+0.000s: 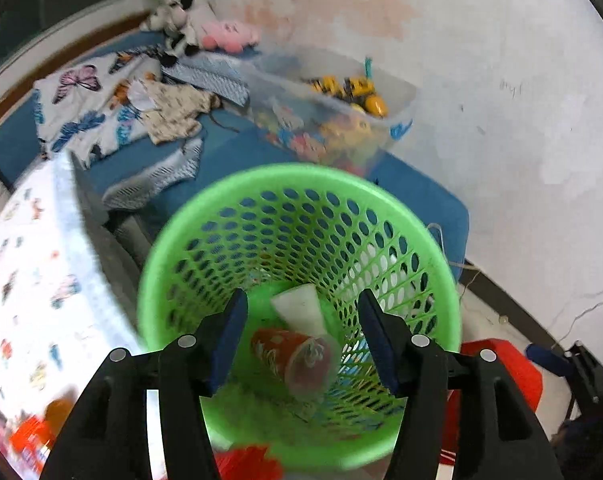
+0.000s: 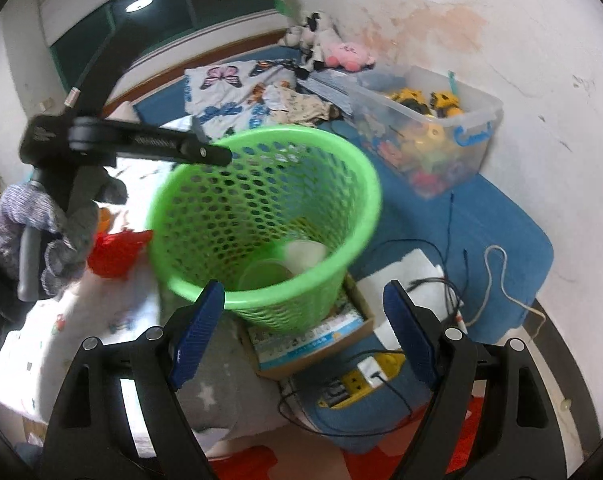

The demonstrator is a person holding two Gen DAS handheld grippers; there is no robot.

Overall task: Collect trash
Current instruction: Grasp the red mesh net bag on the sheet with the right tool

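A green perforated waste basket (image 1: 301, 184) fills the left wrist view; it also shows in the right wrist view (image 2: 341, 216). Inside lie a white paper cup (image 1: 301, 308) and an orange-patterned plastic cup (image 1: 293, 356); from the right wrist I see the white cup (image 2: 305, 252) and a translucent cup (image 2: 261, 276). My left gripper (image 1: 303, 332) is open and empty over the basket mouth; its arm shows in the right wrist view (image 2: 205, 154) at the basket's rim. My right gripper (image 2: 303, 328) is open and empty, just in front of the basket.
The basket rests on a cardboard box (image 2: 313, 340) beside a blue mattress (image 2: 481, 216). A clear toy bin (image 2: 433, 128), clothes (image 2: 237, 96), plush toys (image 2: 321, 44), cables (image 2: 449, 280), a power strip (image 2: 357, 384) and a red wrapper (image 2: 113, 252) lie around. A patterned quilt (image 1: 33, 280) is left.
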